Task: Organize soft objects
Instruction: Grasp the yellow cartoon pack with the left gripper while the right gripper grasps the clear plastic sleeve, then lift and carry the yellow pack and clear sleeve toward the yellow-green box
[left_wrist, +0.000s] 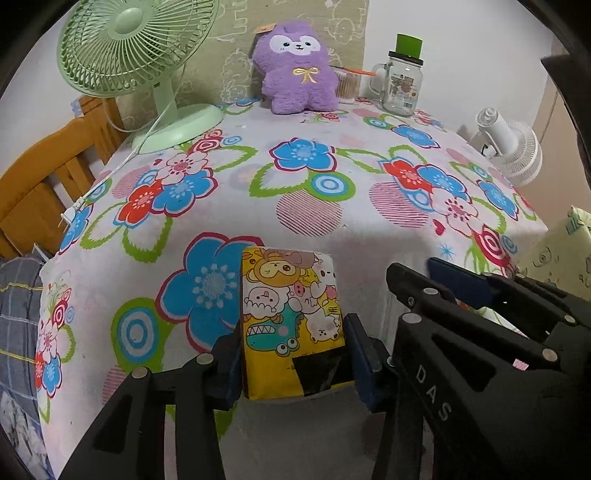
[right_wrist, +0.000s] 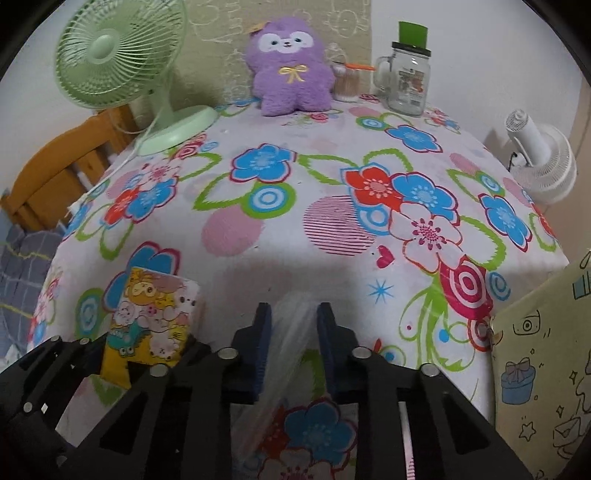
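Observation:
My left gripper (left_wrist: 291, 354) is shut on a yellow cartoon-print tissue pack (left_wrist: 291, 317) and holds it in front of the near edge of the flowered table (left_wrist: 303, 206). The pack also shows in the right wrist view (right_wrist: 151, 321), at the lower left. My right gripper (right_wrist: 293, 347) is shut on a clear plastic bag (right_wrist: 284, 373) that hangs between its blue pads, in front of the table's near edge. The right gripper also shows in the left wrist view (left_wrist: 461, 284), to the right of the pack. A purple plush toy (left_wrist: 297, 68) sits upright at the table's back.
A green desk fan (left_wrist: 129, 62) stands at the back left, its cord trailing over the left edge. A glass mug jar with a green lid (left_wrist: 402, 79) and a cotton-swab box (left_wrist: 347, 86) stand at the back right. A white fan (left_wrist: 513, 147) is right, a wooden chair (left_wrist: 44, 177) left.

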